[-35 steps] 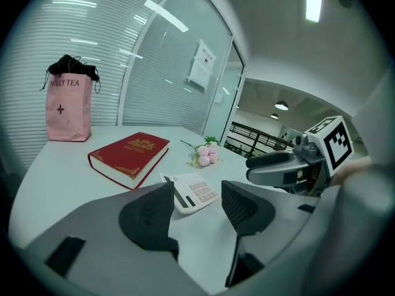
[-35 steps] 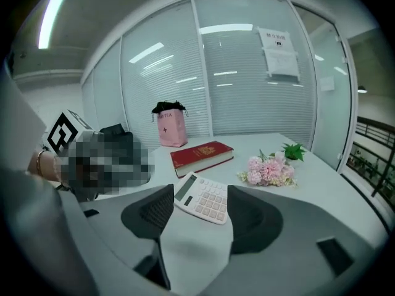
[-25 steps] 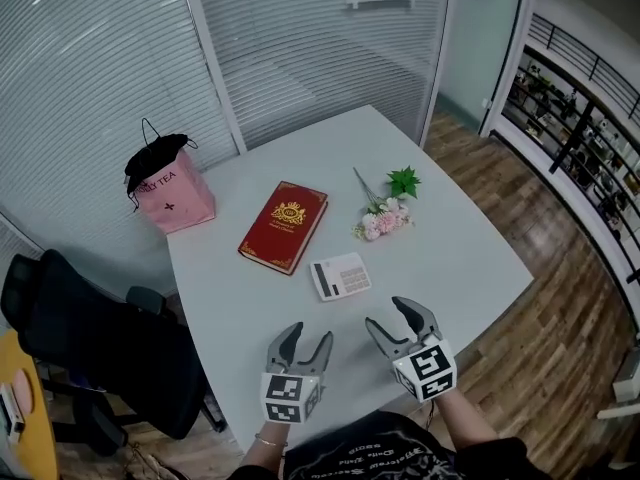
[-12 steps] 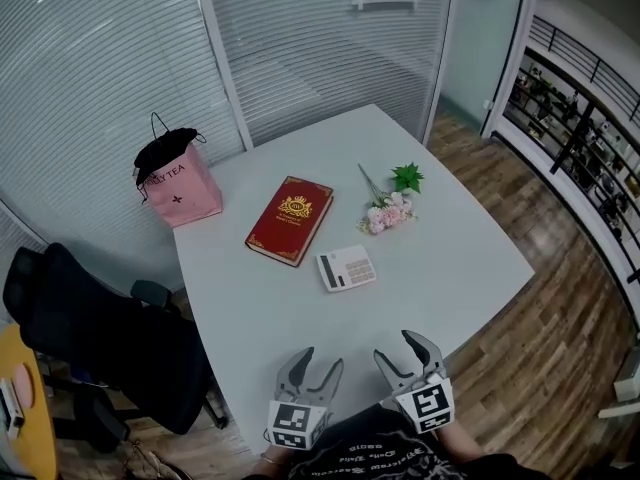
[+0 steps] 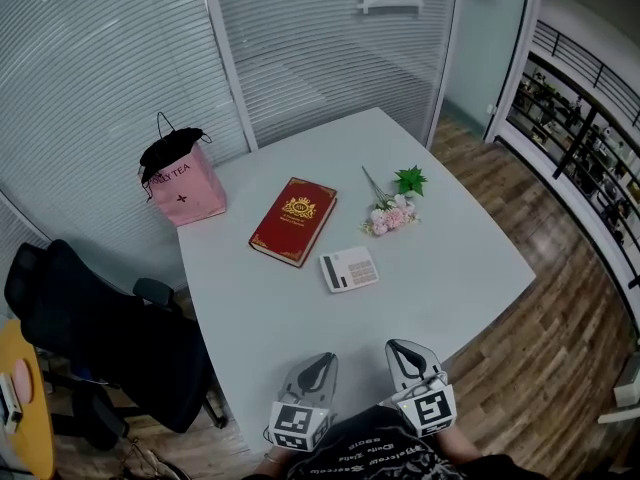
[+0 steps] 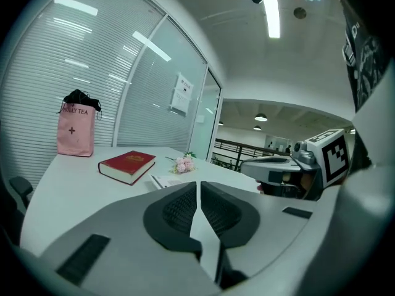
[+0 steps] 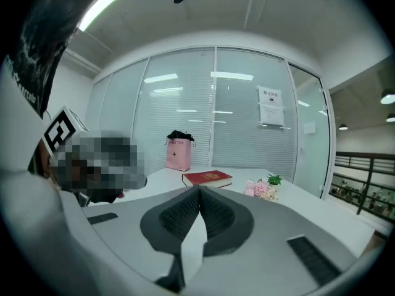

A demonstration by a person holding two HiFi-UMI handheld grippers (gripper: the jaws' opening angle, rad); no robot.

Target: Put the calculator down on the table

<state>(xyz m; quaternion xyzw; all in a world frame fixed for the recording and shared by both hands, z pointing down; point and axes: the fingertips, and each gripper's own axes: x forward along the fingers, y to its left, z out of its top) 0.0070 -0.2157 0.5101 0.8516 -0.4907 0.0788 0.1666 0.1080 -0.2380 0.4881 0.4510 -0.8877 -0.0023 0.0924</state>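
The white tabletop (image 5: 450,258) is seen from steeply above. A black chair (image 5: 100,328) is parked off its left edge, well to the left of the calculator (image 5: 349,269). A pink bag (image 5: 186,190) is stood upright far to the calculator's upper left. A red book (image 5: 293,221) is laid just beyond the calculator and slightly leftward, apart from it. The left tongs (image 5: 320,361) and right tongs (image 5: 402,349) are held side by side at the near edge, well short of the calculator, pointed toward it and tipped only slightly downward. The left jaws are being closed, down to a thin slit with nothing between them; the right jaws are pressed together, empty. The calculator is laid flat near the tabletop's middle, keys up, touched by neither tongs. A small spray of pink flowers (image 5: 392,213) is laid beyond the calculator to its right.
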